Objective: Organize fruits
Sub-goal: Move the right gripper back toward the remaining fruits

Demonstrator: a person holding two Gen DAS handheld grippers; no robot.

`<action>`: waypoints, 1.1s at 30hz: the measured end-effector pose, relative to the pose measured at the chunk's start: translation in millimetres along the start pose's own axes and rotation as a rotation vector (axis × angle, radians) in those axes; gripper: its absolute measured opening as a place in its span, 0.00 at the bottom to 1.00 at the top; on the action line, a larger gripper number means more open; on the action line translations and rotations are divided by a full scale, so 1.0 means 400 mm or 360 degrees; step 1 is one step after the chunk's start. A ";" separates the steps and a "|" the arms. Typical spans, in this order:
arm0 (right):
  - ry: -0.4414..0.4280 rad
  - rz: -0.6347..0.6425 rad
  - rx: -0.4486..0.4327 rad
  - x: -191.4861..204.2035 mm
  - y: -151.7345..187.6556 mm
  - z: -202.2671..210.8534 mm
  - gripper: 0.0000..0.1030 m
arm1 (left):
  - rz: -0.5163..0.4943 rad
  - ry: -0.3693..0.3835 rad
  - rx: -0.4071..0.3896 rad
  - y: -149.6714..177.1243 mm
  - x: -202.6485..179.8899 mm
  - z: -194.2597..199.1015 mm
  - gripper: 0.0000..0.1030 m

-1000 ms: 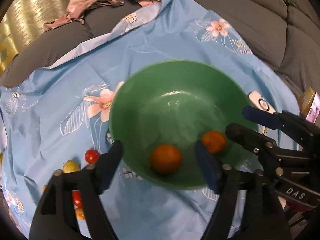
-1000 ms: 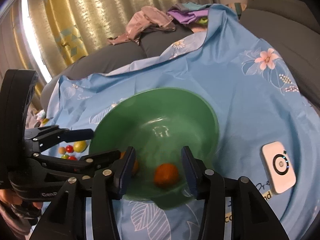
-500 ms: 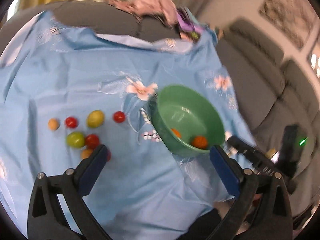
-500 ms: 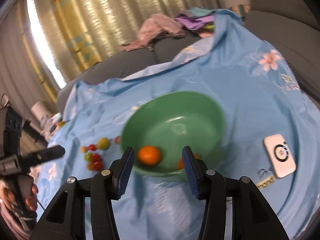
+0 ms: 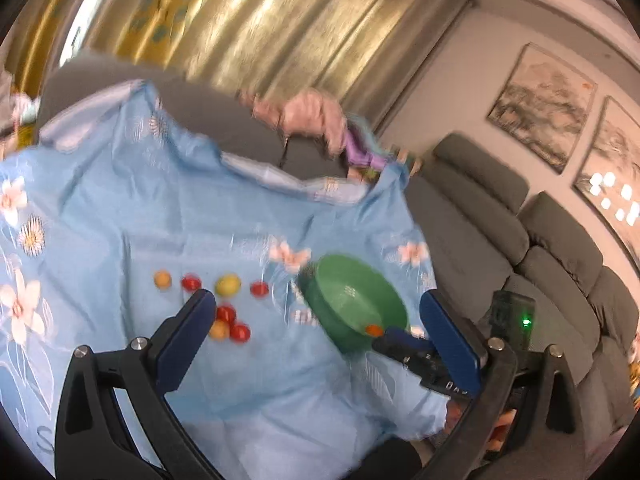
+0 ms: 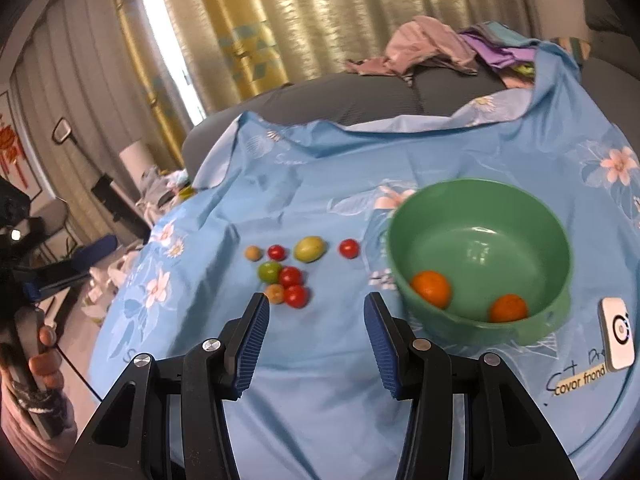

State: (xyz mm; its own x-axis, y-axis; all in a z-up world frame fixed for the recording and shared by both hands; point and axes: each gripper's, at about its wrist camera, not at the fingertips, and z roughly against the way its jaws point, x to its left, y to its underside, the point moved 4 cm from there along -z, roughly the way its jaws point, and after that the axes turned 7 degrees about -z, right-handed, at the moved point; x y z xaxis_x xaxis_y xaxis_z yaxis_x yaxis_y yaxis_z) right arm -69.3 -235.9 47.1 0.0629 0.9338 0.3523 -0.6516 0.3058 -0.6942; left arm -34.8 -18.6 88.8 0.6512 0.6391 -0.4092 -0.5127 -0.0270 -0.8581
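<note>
A: Green plastic bowl [image 6: 480, 256] holds two round oranges [image 6: 431, 289]; small red, yellow and green fruits [image 6: 290, 276] lie clustered on the blue floral cloth [image 6: 320, 380]. Risk?

B: Round fruit rolls on soft cloth; a nudge scatters the cluster.

A: Change?

B: Right gripper [image 6: 316, 340] and left gripper [image 5: 316, 344], both wide and empty, have pulled back from the bowl.

black hand-held gripper [image 6: 314, 328], blue ribbed pads [image 6: 251, 340], silver screws

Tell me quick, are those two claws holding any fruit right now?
Left gripper: open, holding nothing.
Right gripper: open, holding nothing.
</note>
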 end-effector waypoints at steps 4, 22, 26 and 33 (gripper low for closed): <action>-0.0017 0.0029 0.0038 0.022 0.011 -0.016 0.48 | -0.0209 -0.0097 0.0168 0.055 0.009 -0.022 1.00; -0.0050 -0.0003 0.0202 0.027 0.017 -0.130 0.48 | -0.0279 -0.0559 0.0727 0.175 0.196 -0.209 0.98; -0.0068 -0.0002 0.0229 0.034 0.010 -0.159 0.48 | -0.0270 -0.0544 0.0750 0.174 0.208 -0.237 0.94; -0.0092 -0.0040 0.0274 0.032 -0.017 -0.217 0.48 | -0.0265 -0.0559 0.0818 0.164 0.242 -0.294 0.86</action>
State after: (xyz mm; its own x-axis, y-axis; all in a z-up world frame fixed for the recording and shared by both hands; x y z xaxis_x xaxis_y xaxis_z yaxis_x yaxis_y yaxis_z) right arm 1.5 -209.9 1.9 0.0403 0.9124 0.4074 -0.7704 0.2881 -0.5688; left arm 60.4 -49.0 -43.3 0.5678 0.8190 -0.0826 -0.6801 0.4103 -0.6076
